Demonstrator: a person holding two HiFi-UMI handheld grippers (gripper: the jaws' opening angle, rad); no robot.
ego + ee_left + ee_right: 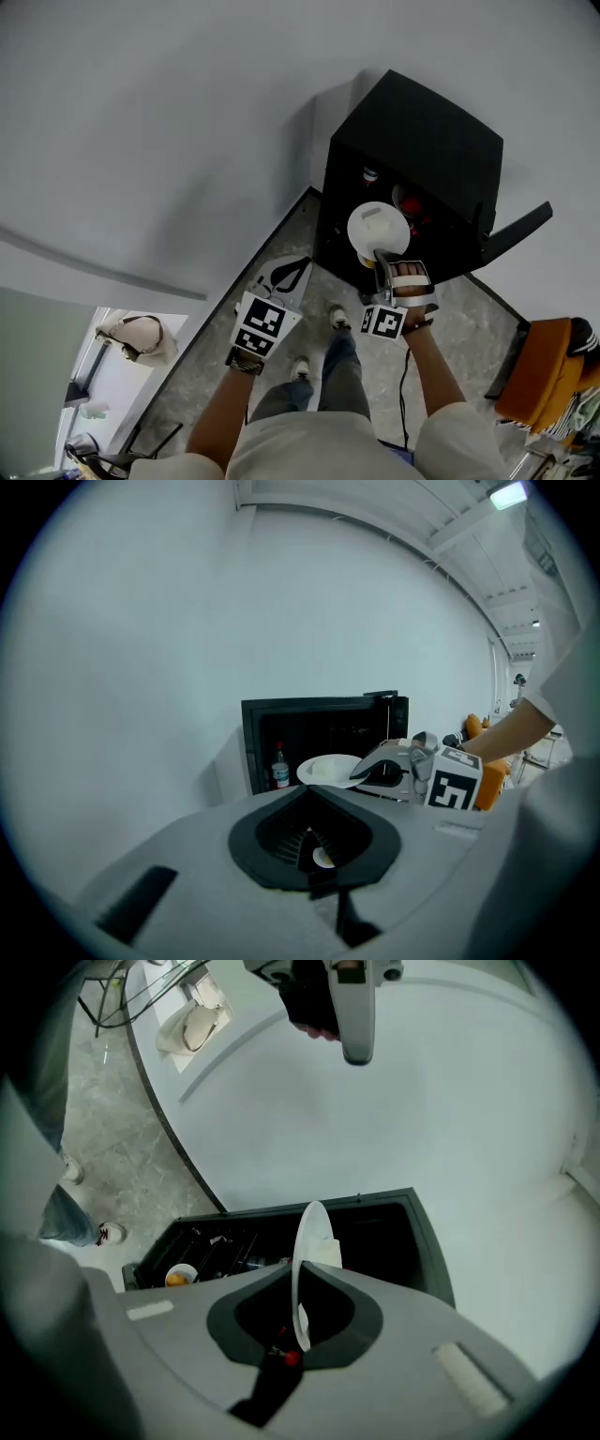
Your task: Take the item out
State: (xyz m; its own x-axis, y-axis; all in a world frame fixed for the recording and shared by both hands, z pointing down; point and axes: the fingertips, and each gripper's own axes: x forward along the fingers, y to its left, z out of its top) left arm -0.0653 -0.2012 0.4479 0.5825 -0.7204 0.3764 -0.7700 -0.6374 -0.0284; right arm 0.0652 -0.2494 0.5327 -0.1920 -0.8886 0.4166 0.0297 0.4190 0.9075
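White walls backed the black box cabinet [422,141], where our right gripper [382,261] gripped the round white plate [378,228] by its rim, left gripper [292,270] closed empty; we judged keeping it level wisest.

Right gripper [386,264] is at the open front of the black cabinet [422,141], forearm stretched forward, jaws clamped on the rim of a white plate [378,228]. Left gripper [286,275] is held back left of the cabinet, jaws together, empty. Both forearms bare.
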